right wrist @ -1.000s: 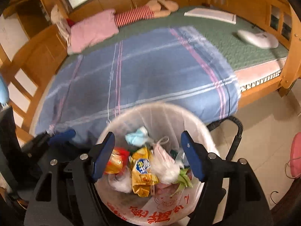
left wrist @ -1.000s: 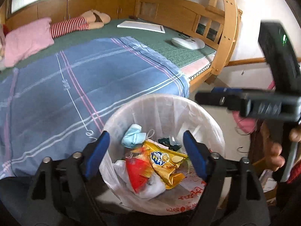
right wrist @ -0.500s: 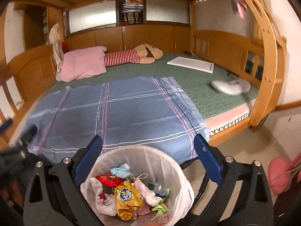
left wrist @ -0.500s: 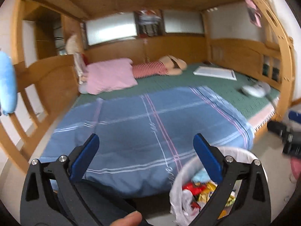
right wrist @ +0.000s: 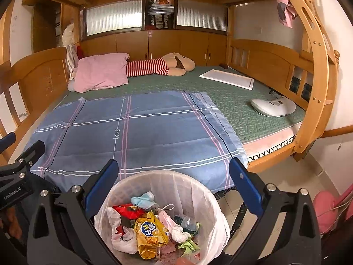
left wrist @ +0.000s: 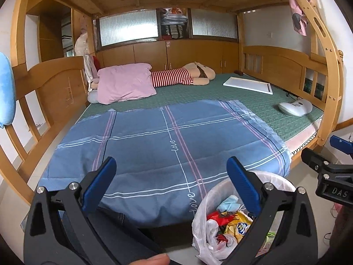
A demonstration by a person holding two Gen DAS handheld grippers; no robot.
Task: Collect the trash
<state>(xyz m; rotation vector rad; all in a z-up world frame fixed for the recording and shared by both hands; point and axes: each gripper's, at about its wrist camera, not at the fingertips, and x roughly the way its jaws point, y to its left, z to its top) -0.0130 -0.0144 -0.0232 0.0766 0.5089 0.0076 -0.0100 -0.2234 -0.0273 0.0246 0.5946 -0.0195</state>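
Observation:
A round bin lined with a white bag (right wrist: 167,173) stands on the floor at the foot of the bed. It holds a yellow snack bag (right wrist: 147,227), a red wrapper (right wrist: 126,209), a blue face mask (right wrist: 142,198), a white plastic bag (right wrist: 120,236) and crumpled paper. My right gripper (right wrist: 173,162) hangs open above the bin's far rim with nothing between its blue pads. My left gripper (left wrist: 171,162) is open and empty over the blue blanket; the bin (left wrist: 275,176) lies under its right finger. Each gripper shows at the edge of the other's view.
A wooden bunk bed carries a blue checked blanket (right wrist: 132,128), a pink pillow (right wrist: 101,72), a striped plush toy (right wrist: 154,66), a white board (right wrist: 227,78) and a white device (right wrist: 273,107). A curved ladder (right wrist: 317,77) rises at right. A pink slipper (right wrist: 326,209) lies on the tiled floor.
Both grippers rose and tilted up from looking down into the bin to looking across the bed. Their jaws spread wider. The bin now sits low in both views.

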